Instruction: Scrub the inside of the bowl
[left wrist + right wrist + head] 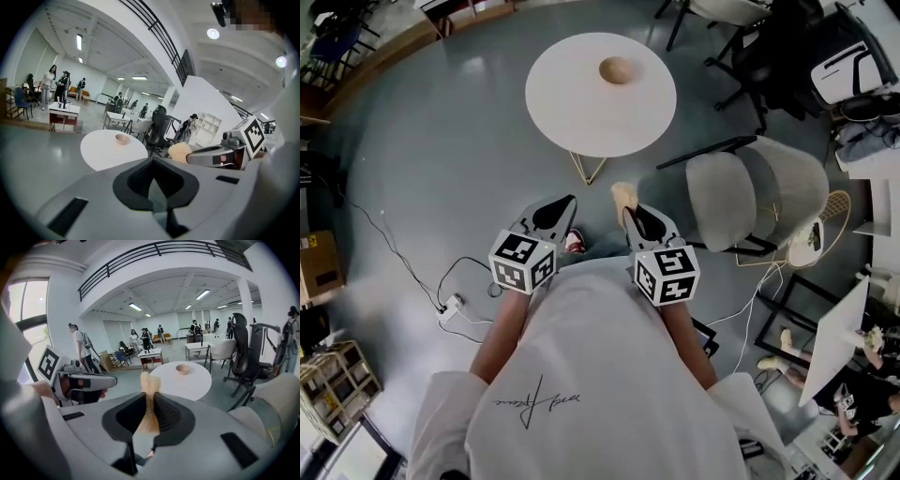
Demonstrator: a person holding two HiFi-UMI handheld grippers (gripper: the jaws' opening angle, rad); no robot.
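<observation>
A small wooden bowl (617, 70) (122, 138) (182, 369) stands alone on the round white table (572, 103) (103, 150) (187, 383), well ahead of both grippers. My right gripper (628, 210) (149, 397) is shut on a tan scrubbing sponge (624, 195) (150, 383) (179, 152), which sticks out past the fingertips. My left gripper (570, 202) (153, 161) is beside it, shut with nothing in it. Both are held close to the person's body, short of the table and over the floor.
A grey padded chair (750, 197) stands just right of the grippers, and a black office chair (787, 47) is behind it. A cable and power strip (450, 307) lie on the floor at the left. Several people stand far off in the hall.
</observation>
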